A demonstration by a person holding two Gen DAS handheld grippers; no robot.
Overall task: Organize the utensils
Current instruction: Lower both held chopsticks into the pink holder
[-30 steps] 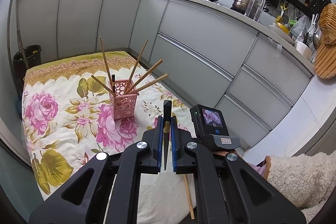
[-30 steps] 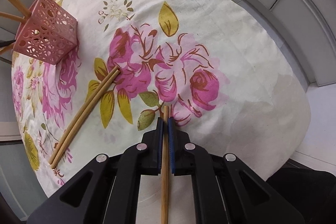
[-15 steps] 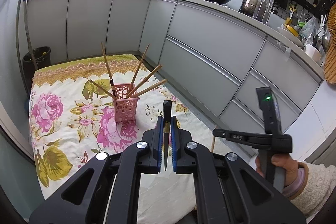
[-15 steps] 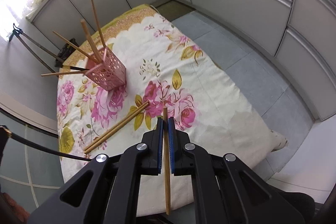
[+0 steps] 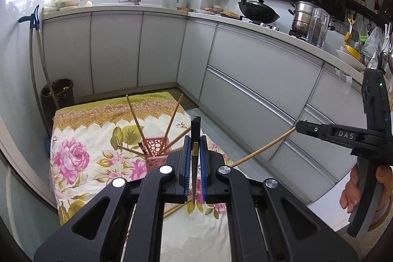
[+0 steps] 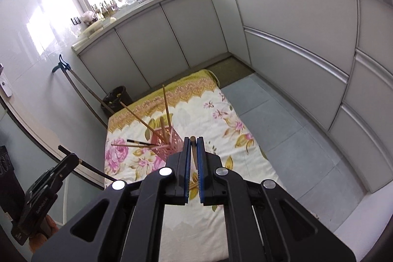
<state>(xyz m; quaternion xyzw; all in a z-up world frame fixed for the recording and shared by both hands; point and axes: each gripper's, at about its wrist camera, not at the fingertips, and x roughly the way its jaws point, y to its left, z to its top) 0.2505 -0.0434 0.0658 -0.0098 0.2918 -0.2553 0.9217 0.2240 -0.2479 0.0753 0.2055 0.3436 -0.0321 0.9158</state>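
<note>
A pink perforated holder [image 5: 154,161] [image 6: 169,139] stands on the floral cloth [image 5: 81,151] [image 6: 221,119] with several chopsticks fanned out of it. My left gripper [image 5: 195,139] is shut on a black chopstick [image 5: 195,129], held above the cloth just this side of the holder. In the right wrist view that left gripper [image 6: 73,156] sits low at the left with the black chopstick [image 6: 93,170] crossing it. My right gripper [image 6: 193,139] [image 5: 298,125] is shut on a wooden chopstick [image 6: 193,143] [image 5: 262,147], high over the cloth. Two wooden chopsticks [image 5: 176,209] lie on the cloth.
Grey kitchen cabinets [image 5: 258,80] [image 6: 294,23] run along the back and right. A dark bin [image 5: 57,92] [image 6: 118,95] and a leaning pole [image 5: 36,65] stand beyond the cloth's far left corner. Grey floor tiles [image 6: 282,129] lie right of the cloth. A hand [image 5: 351,190] holds the right gripper.
Both grippers rose, the right one much more; it lifted the wooden chopstick off the cloth and tilted up from the cloth to face the holder. Both stayed shut.
</note>
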